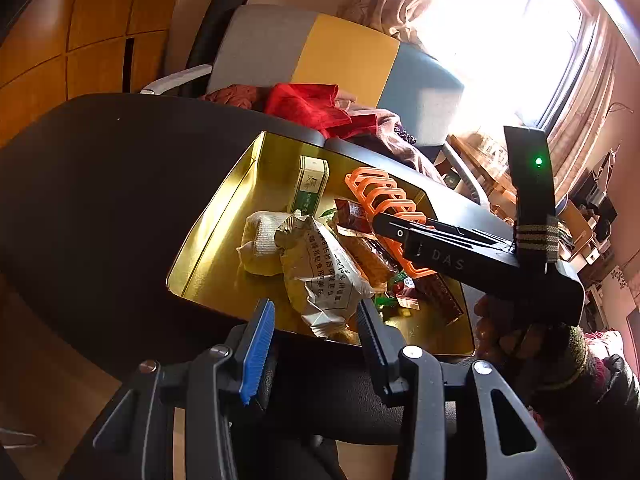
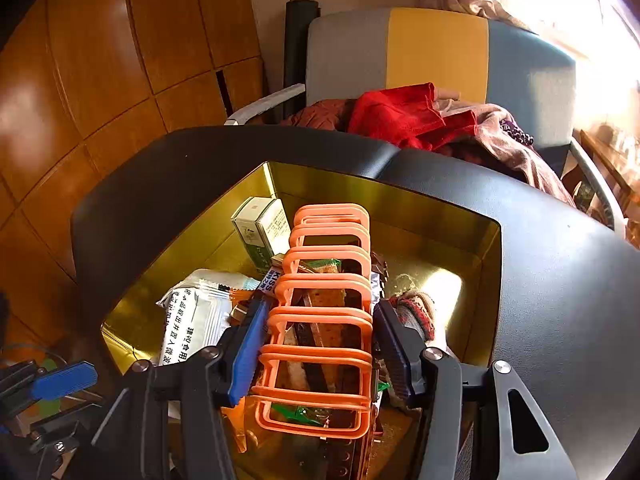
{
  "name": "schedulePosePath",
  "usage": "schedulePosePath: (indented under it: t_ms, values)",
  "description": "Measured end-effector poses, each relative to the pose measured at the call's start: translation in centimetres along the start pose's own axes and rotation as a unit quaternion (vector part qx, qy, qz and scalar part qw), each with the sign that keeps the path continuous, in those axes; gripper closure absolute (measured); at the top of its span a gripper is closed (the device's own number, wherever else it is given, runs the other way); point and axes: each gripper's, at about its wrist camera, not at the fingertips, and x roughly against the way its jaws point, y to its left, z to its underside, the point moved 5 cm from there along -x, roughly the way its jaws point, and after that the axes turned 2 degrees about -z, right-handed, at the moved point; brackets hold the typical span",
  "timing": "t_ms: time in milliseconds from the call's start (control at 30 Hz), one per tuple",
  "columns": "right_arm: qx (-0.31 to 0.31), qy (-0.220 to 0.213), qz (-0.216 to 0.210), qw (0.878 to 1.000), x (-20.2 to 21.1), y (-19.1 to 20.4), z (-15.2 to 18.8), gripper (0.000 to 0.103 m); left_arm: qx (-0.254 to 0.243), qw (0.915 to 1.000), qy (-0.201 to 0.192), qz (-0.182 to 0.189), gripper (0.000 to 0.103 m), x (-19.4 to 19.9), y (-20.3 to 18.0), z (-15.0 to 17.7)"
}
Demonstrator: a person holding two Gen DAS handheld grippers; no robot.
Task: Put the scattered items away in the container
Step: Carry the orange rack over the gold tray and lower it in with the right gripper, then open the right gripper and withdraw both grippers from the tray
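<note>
Your right gripper [image 2: 320,344] is gripping the orange slotted rack [image 2: 324,320] over the snack packets in the gold container [image 2: 490,280] on the black table [image 2: 560,300], while your left gripper [image 1: 316,344] is hovering unclenched and empty at its near rim.

I'm seeing the gold tray [image 2: 490,280] gleaming like polished metal; the orange rack [image 2: 324,320] is looking like smooth matt plastic; the red cloth [image 2: 400,116] is looking soft; the wooden panelling [image 2: 100,80] is shining glossy.
</note>
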Motion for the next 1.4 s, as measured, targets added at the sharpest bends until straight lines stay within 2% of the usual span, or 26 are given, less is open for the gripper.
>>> schedulePosePath:
  t_ms: [167,333,433,533,667,833,900,1133,1400]
  values:
    - [-0.024,-0.014,-0.003,1.0,1.4,-0.6,0.3,0.04,-0.01,0.9999,-0.003,-0.012,0.055,0.3,-0.5,-0.3]
    - [-0.041,-0.027,0.025,0.998,3.7,-1.5,1.4,0.037,-0.034,0.9979,-0.005,-0.056,0.055,0.4,-1.5,-0.5]
    - [-0.052,-0.033,0.04,0.997,5.1,-1.9,2.2,0.032,-0.047,0.9949,-0.011,-0.089,0.055,0.5,-2.1,-0.7]
    - [-0.062,-0.036,0.055,0.996,6.3,-2.3,2.9,0.031,-0.057,0.9901,-0.016,-0.127,0.055,0.6,-2.7,-1.0]
    - [-0.07,-0.034,0.078,0.994,7.1,-2.7,3.5,0.029,-0.073,0.9798,-0.026,-0.184,0.055,1.2,-3.5,-1.4]
    - [-0.057,-0.037,0.105,0.992,7.9,-2.2,3.9,0.026,-0.074,0.9701,-0.051,-0.226,0.055,2.1,-3.9,-1.8]
    - [-0.048,-0.039,0.11,0.992,8.1,-1.7,4.0,0.021,-0.073,0.9658,-0.054,-0.243,0.055,2.2,-3.9,-1.9]
    - [-0.037,-0.039,0.114,0.992,8.6,-0.8,4.5,0.02,-0.072,0.9648,-0.037,-0.25,0.055,2.2,-3.7,-1.8]
    - [-0.034,-0.038,0.113,0.992,8.7,-0.5,4.7,0.019,-0.065,0.9738,-0.026,-0.217,0.055,1.7,-3.8,-1.7]
